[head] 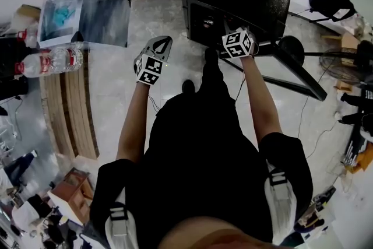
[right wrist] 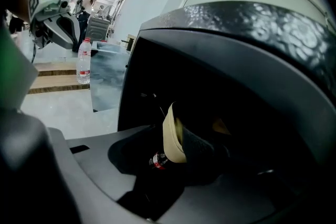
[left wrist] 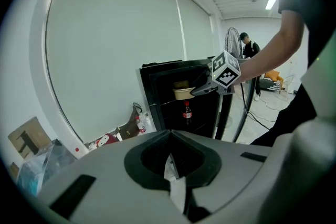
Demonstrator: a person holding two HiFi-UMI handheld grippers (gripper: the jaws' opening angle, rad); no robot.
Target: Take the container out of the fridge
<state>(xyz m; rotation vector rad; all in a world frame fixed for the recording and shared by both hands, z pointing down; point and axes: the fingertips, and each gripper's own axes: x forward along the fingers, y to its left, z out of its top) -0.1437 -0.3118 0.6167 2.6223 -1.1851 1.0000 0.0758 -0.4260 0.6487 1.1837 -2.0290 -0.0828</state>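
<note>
The beige container sits on a shelf inside the black fridge, its rim between the narrowly parted jaws of the right hand-held gripper. A cola bottle stands just below those jaws. To its left, the left hand-held gripper has its jaws together on nothing.

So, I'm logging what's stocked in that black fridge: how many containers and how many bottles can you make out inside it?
beige container: 1
red-labelled bottle: 1
Total: 2
The rest of the interior is too dark to tell.
</note>
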